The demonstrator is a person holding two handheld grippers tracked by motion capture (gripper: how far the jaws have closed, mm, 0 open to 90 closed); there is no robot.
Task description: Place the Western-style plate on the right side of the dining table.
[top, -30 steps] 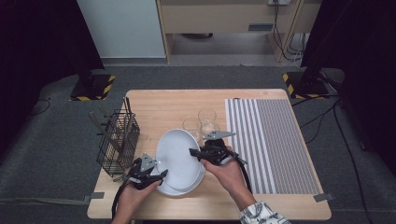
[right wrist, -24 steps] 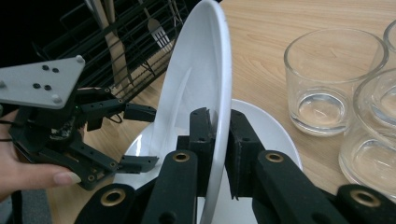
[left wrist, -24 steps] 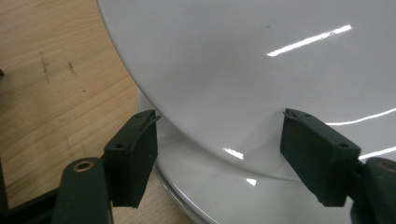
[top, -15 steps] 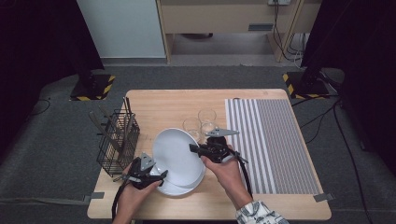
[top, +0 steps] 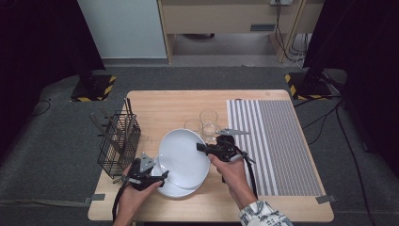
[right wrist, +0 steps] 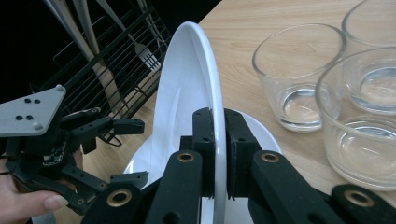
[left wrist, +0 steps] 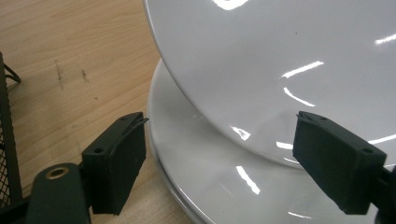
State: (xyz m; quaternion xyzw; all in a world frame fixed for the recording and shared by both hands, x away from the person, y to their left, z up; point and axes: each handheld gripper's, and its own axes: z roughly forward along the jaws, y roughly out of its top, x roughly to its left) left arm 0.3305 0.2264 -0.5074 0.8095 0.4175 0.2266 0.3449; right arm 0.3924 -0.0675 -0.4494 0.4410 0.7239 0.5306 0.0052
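A white plate (top: 183,157) hangs tilted over a stack of white plates (top: 171,188) on the wooden table (top: 160,106). My right gripper (top: 200,147) is shut on its right rim, having just closed tighter; in the right gripper view the jaws (right wrist: 217,114) pinch the upright rim of the plate (right wrist: 187,93) above the stack (right wrist: 261,135). My left gripper (top: 160,175) is at the plates' lower left edge, open. Its jaws have just been opening. In the left gripper view (left wrist: 219,121) they straddle the tilted plate (left wrist: 280,56) and the stack (left wrist: 201,172) without touching either.
Three clear glasses (top: 208,117) stand just behind the plates, close to my right gripper, and appear large in the right gripper view (right wrist: 294,74). A black wire basket (top: 117,141) with cutlery stands at the table's left. A striped mat (top: 277,141) covers the right side.
The left gripper's jaws have spread apart off the tilted plate. The right gripper still pinches the plate's rim, and both hands have hardly moved.
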